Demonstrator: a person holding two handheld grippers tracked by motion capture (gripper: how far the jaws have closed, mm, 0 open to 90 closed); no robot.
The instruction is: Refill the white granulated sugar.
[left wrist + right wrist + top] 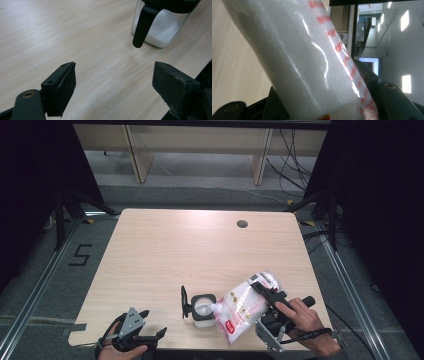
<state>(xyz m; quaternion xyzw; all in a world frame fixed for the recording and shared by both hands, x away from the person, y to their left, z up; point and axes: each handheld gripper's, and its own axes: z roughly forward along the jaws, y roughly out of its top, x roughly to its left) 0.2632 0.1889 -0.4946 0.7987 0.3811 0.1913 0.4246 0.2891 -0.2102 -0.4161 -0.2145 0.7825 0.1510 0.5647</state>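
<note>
A clear plastic bag [243, 307] of white grains with red print is tilted, its mouth lying over the open top of a small clear jar [203, 310]. My right gripper [265, 292] is shut on the bag, whose white bulk [312, 65] lies between its jaws in the right gripper view. The jar has a black rim, a flipped-up black lid [185, 302] and white grains in its bottom [160, 30]. My left gripper [150, 327] rests at the table's front left edge, open with nothing between its fingertips [62, 87].
The light wooden table [190, 250] has a round cable hole [242, 224] at the back right. Dark curtains stand on both sides, and cables run along the floor behind.
</note>
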